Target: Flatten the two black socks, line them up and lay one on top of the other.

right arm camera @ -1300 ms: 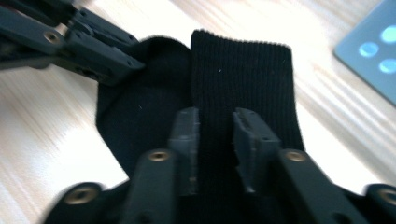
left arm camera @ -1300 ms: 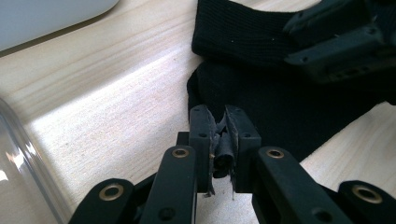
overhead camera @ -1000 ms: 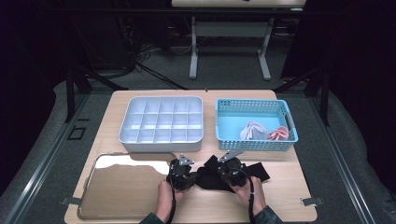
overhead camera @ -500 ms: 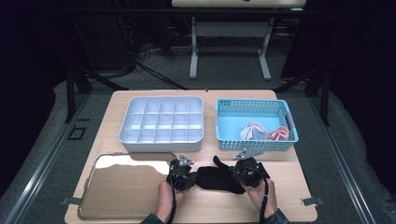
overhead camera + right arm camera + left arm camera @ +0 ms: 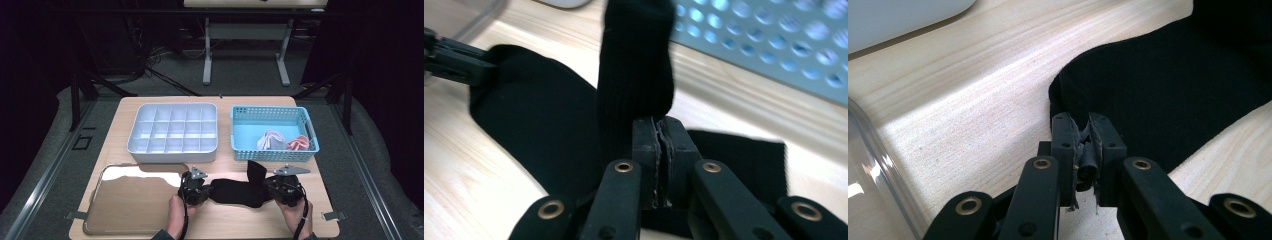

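I pinch the black sock (image 5: 235, 192) at both ends, left gripper (image 5: 194, 186) at nine o'clock, right gripper (image 5: 284, 186) at three; it lies flat mid-table, one flap raised, folding apparently unfinished.

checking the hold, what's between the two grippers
A black sock stretches flat on the table between left gripper and right gripper, seen in the high view.

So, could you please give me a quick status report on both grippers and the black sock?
Left gripper shut on black sock. Right gripper shut on its other end. Sock stretched flat on table. Blue basket close behind.
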`<state>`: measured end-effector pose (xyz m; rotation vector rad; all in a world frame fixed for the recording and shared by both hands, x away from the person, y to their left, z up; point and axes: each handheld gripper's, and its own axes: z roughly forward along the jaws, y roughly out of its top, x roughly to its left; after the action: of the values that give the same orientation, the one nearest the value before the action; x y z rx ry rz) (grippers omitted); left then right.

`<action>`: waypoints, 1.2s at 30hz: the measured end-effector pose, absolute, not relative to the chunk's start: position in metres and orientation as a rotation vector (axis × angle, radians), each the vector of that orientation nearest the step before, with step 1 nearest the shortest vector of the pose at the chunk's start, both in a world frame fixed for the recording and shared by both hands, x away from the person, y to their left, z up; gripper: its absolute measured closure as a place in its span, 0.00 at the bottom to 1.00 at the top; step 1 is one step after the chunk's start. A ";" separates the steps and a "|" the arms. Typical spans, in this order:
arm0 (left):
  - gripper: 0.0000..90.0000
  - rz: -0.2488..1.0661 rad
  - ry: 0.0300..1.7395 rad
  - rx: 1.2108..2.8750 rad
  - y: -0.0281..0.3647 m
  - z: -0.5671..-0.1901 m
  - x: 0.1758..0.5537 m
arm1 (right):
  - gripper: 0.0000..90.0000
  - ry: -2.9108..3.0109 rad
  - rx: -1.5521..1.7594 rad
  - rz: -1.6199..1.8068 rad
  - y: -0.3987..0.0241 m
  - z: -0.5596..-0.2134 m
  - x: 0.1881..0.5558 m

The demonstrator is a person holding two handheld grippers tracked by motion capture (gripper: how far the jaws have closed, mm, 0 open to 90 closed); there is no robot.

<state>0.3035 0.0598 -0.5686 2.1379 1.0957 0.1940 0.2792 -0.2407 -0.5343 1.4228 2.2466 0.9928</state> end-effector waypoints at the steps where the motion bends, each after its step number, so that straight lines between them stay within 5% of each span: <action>1: 0.92 0.194 1.097 2.137 0.060 -0.569 0.303 | 0.95 2.233 1.437 0.989 -0.245 -0.537 0.278; 6: 0.92 0.195 1.095 2.140 0.061 -0.568 0.303 | 0.89 2.217 1.533 0.970 -0.265 -0.548 0.271; 12: 0.91 0.200 1.095 2.141 0.061 -0.568 0.303 | 0.69 2.181 1.592 0.987 -0.284 -0.546 0.273; 19: 0.89 0.189 1.092 2.147 0.061 -0.568 0.305 | 0.55 2.173 1.585 0.923 -0.298 -0.544 0.309; 29: 0.90 0.185 1.102 2.147 0.060 -0.568 0.305 | 0.88 2.266 1.648 0.910 -0.294 -0.559 0.329; 36: 0.90 0.196 1.111 2.139 0.060 -0.569 0.304 | 0.89 2.208 1.624 0.932 -0.294 -0.546 0.317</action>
<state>0.3043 0.0600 -0.5688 2.1395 1.1106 0.1958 0.3166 -0.2939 -0.5458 1.6244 2.2077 0.9319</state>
